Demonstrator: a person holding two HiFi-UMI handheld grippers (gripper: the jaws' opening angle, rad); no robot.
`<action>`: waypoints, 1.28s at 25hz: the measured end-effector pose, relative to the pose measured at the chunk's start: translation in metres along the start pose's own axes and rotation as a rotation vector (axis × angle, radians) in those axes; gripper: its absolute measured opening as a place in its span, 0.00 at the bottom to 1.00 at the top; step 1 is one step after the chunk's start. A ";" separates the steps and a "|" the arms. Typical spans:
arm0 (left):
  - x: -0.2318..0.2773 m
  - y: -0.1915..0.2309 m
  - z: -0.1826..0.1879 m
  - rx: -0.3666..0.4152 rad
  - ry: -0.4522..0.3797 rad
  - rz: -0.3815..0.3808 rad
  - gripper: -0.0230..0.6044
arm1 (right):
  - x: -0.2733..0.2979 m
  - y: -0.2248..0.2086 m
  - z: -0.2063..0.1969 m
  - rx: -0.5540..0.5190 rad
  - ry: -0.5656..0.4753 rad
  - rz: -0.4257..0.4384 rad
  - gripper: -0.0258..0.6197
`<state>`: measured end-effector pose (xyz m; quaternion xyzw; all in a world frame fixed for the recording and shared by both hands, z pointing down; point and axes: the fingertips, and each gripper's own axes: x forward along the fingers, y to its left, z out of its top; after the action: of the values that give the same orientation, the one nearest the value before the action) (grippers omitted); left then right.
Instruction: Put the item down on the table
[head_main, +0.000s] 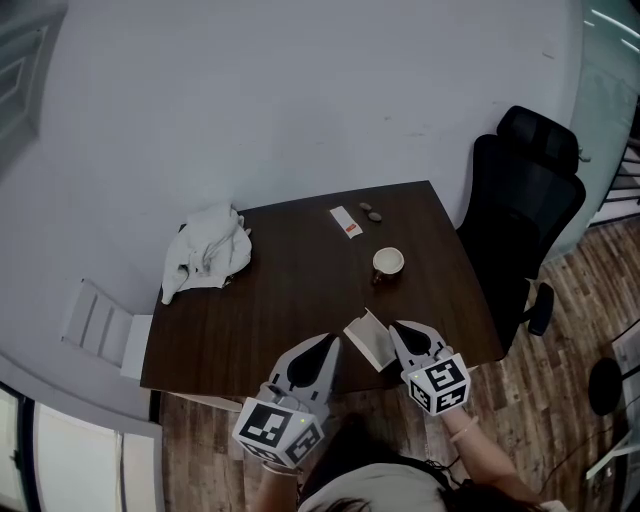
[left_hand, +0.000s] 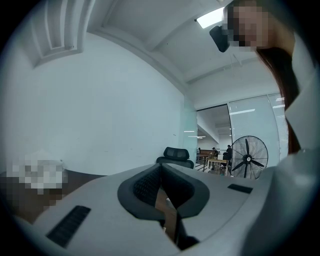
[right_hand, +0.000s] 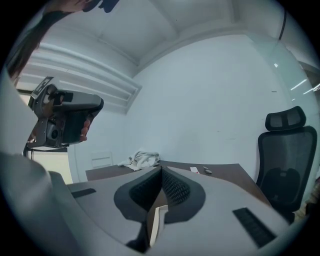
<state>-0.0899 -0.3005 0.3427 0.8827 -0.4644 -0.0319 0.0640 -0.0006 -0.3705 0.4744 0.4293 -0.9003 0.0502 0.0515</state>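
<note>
This is an office. A dark wooden worktop (head_main: 290, 300) stands against a plain pale wall (head_main: 250, 100), and a black high-backed swivel chair (head_main: 525, 220) with a headrest is drawn up at its right side on a wood-plank floor (head_main: 560, 290). A coffee cup (head_main: 388, 261) sits on the worktop. The left gripper view looks past a tall glass partition (left_hand: 252, 125) into a larger open room, where people (left_hand: 229, 150) sit at light-coloured desks (left_hand: 216, 162) and a pedestal fan (left_hand: 248, 157) stands by the glass. A flat light panel (left_hand: 210, 18) is set in the ceiling.
</note>
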 end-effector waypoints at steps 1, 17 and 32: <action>-0.001 -0.003 0.000 0.000 -0.002 0.002 0.07 | -0.004 0.000 0.002 -0.003 -0.004 -0.004 0.05; -0.034 -0.038 -0.015 0.054 -0.010 0.034 0.07 | -0.076 0.022 0.039 -0.014 -0.123 -0.049 0.05; -0.052 -0.039 -0.034 0.056 -0.020 0.030 0.07 | -0.110 0.050 0.062 -0.047 -0.166 -0.077 0.05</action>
<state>-0.0832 -0.2333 0.3707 0.8767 -0.4790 -0.0268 0.0350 0.0268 -0.2630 0.3961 0.4649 -0.8852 -0.0084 -0.0112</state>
